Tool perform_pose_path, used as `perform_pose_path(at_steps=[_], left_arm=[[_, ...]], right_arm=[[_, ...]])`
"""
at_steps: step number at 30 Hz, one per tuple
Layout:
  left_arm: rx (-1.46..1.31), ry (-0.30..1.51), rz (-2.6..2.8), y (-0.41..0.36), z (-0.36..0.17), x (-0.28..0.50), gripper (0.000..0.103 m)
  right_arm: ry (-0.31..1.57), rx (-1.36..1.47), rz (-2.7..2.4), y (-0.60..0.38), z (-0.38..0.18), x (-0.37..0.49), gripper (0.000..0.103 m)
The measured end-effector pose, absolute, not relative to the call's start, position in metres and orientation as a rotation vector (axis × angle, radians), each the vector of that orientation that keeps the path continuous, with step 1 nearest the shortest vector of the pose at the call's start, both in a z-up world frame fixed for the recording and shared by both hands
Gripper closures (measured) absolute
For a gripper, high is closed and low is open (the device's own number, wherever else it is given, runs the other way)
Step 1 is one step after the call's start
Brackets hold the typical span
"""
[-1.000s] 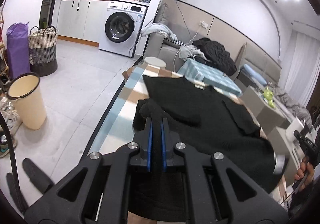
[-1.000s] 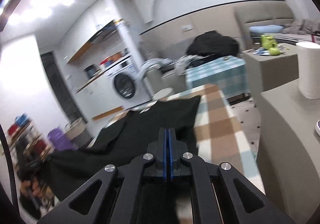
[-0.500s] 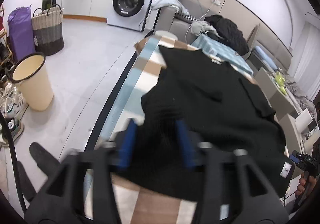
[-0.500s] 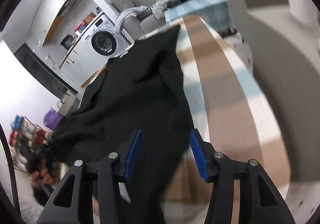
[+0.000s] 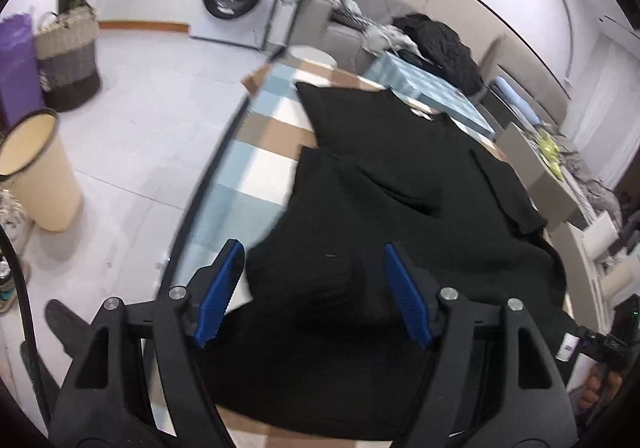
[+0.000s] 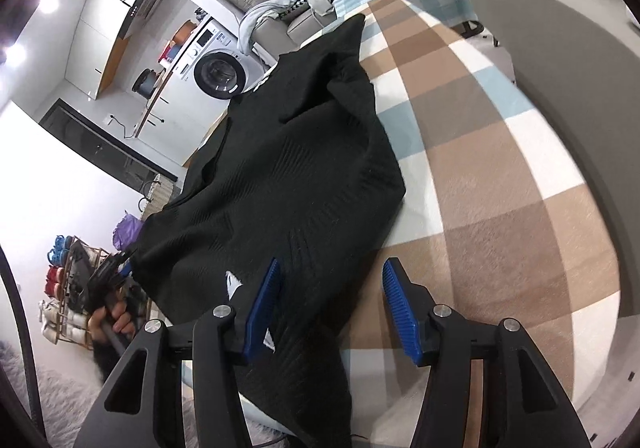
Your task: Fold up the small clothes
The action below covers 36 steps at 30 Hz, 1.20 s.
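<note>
Currently black knit garment [image 5: 400, 216] sprawls mid-frame on the checked table [image 6: 500, 168], limp and soft; left gripper [image 5: 316, 288] and right gripper [image 6: 332, 304], jaws just opened, unclenched astride its near hem—best gripped at hem corners.

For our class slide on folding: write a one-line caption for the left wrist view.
Open left gripper over a black garment spread on a checked tablecloth.

black knit garment [image 5: 400, 232] | rumpled, partly folded | on checked tabletop [image 6: 500, 168]
</note>
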State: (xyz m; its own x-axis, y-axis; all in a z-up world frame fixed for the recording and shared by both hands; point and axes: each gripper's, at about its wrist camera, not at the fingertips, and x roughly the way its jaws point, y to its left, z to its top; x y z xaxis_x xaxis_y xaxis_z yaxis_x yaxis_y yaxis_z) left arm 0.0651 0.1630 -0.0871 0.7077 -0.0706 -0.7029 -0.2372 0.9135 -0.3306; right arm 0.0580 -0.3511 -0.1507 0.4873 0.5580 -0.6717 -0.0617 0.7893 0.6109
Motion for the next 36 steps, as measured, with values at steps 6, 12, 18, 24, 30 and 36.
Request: perform_pose_path(at_steps=[6,12,18,24,30,36], left_arm=[[-0.504,0.78,0.067,0.161,-0.1,0.067,0.09],[-0.506,0.689,0.046,0.15,-0.085,0.033,0.094],[-0.479,0.587,0.041,0.142,-0.06,0.002,0.096],[-0.504,0.531,0.028,0.148,-0.048,0.005,0.096],[-0.492,0.545,0.047,0.158,-0.051,0.052,0.096],[-0.453,0.59,0.09,0.163,-0.065,0.103,0.096]], right_arm=[[0.985,0.586,0.467,-0.344,-0.151,0.06,0.056],[0.729,0.368,0.457,-0.331,-0.104,0.053,0.095],[0.539,0.279,0.38,-0.344,-0.074,0.048,0.097],[0.45,0.345,0.35,-0.359,-0.068,0.069,0.097],[0.556,0.316,0.311,-0.339,-0.072,0.133,0.097],[0.659,0.306,0.236,-0.326,-0.094,0.204,0.097]])
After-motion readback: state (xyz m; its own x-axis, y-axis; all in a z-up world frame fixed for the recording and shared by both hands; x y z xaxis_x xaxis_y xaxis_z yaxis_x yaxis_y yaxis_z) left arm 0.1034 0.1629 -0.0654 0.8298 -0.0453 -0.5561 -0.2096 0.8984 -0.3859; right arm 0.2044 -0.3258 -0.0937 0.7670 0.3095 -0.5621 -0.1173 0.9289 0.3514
